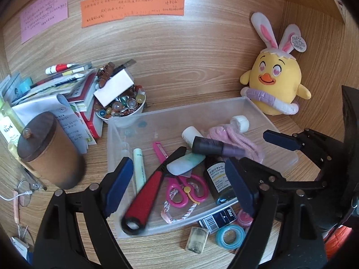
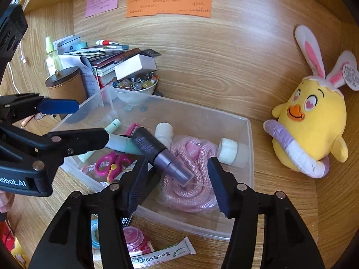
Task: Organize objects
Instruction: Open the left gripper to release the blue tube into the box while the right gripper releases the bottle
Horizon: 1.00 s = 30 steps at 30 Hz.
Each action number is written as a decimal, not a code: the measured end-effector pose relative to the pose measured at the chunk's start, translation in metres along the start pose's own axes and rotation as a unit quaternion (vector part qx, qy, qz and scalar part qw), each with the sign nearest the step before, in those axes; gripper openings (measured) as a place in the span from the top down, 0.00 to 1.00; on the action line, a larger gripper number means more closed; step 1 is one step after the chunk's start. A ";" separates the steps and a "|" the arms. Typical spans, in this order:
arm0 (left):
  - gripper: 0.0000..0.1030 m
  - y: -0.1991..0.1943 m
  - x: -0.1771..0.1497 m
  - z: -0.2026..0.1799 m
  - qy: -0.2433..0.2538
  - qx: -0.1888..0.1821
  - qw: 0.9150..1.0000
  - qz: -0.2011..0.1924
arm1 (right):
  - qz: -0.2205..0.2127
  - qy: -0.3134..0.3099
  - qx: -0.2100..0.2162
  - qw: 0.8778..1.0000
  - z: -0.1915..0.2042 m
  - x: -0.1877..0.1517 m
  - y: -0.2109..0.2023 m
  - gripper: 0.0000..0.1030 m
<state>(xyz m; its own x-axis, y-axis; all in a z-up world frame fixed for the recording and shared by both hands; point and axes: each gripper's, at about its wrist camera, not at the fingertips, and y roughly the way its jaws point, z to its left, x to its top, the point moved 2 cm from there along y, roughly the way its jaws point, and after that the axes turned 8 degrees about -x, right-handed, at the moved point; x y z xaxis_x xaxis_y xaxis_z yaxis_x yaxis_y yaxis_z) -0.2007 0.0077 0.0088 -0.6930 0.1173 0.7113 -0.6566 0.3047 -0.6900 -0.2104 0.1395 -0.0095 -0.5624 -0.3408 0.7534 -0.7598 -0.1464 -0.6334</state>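
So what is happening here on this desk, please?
A person is tidying small things into a clear plastic bin with a hand-held tool in each hand. Both the left tool and the right tool hover open over the bin, holding nothing. Inside lie a red-handled cutter, pink scissors, a pink cord and a purple tube. A blue tape roll and an ointment box wait outside on the desk.
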 end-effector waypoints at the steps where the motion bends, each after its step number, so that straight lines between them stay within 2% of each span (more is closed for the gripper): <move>1: 0.17 -0.005 0.000 0.000 0.001 0.002 1.000 -0.005 | -0.002 -0.002 0.000 1.000 0.001 0.000 -0.002 0.47; 6: 0.07 -0.027 -0.002 -0.003 0.009 0.008 1.000 -0.028 | -0.012 0.001 0.008 1.000 0.001 0.001 -0.015 0.38; 10: 0.03 -0.044 -0.006 -0.006 0.013 0.005 0.999 -0.040 | -0.027 0.002 0.006 1.000 0.000 -0.001 -0.030 0.25; 13: 0.01 -0.053 -0.012 -0.006 0.012 0.003 0.999 -0.044 | -0.032 0.006 0.007 0.999 -0.002 -0.005 -0.040 0.21; 22: 0.01 -0.066 -0.044 -0.009 0.015 0.013 0.999 -0.032 | -0.019 0.025 0.003 1.000 -0.009 -0.027 -0.054 0.20; 28: 0.01 -0.064 -0.074 -0.013 0.010 -0.008 1.000 -0.005 | 0.006 0.038 0.009 0.999 -0.013 -0.059 -0.058 0.19; 30: 0.01 -0.060 -0.083 -0.014 0.007 -0.011 1.000 0.004 | 0.016 0.046 -0.002 0.999 -0.015 -0.069 -0.056 0.19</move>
<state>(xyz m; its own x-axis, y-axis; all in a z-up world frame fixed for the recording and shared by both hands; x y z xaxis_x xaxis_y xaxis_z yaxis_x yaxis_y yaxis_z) -0.0996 -0.0069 -0.0073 -0.6939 0.1330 0.7077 -0.6442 0.3245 -0.6926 -0.1341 0.1850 -0.0236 -0.6132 -0.2587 0.7464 -0.7427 -0.1331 -0.6563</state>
